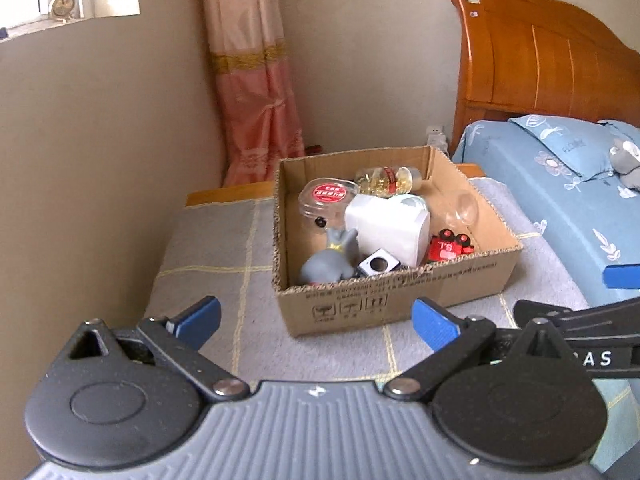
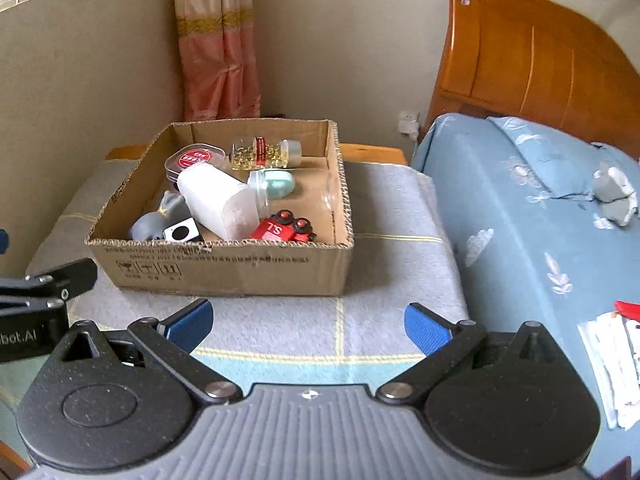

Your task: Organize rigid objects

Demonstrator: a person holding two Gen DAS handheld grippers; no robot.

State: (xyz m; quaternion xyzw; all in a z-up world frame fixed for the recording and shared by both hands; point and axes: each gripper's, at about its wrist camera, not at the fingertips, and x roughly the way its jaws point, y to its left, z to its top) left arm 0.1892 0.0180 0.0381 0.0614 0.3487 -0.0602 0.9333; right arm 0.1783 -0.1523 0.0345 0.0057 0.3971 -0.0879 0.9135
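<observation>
An open cardboard box [image 1: 400,292] [image 2: 240,268] stands on a cloth-covered table. Inside lie a grey rabbit figure [image 1: 330,262] [image 2: 154,222], a white bottle [image 1: 386,226] [image 2: 218,202], a red toy car [image 1: 448,246] [image 2: 284,228], a capsule bottle [image 1: 386,180] [image 2: 262,154], a clear case with a red label [image 1: 328,196] [image 2: 194,160], a small silver cube [image 1: 376,266] [image 2: 182,232] and a clear glass [image 1: 466,208]. My left gripper [image 1: 316,322] is open and empty, just short of the box front. My right gripper [image 2: 308,322] is open and empty, also in front of the box.
The table wears a grey checked cloth [image 1: 224,248] [image 2: 384,216]. A bed with a blue sheet [image 1: 560,208] [image 2: 540,220] and wooden headboard [image 1: 540,52] is to the right, with a grey plush toy [image 2: 612,192] and papers [image 2: 612,356] on it. A wall and a pink curtain [image 1: 256,80] stand behind.
</observation>
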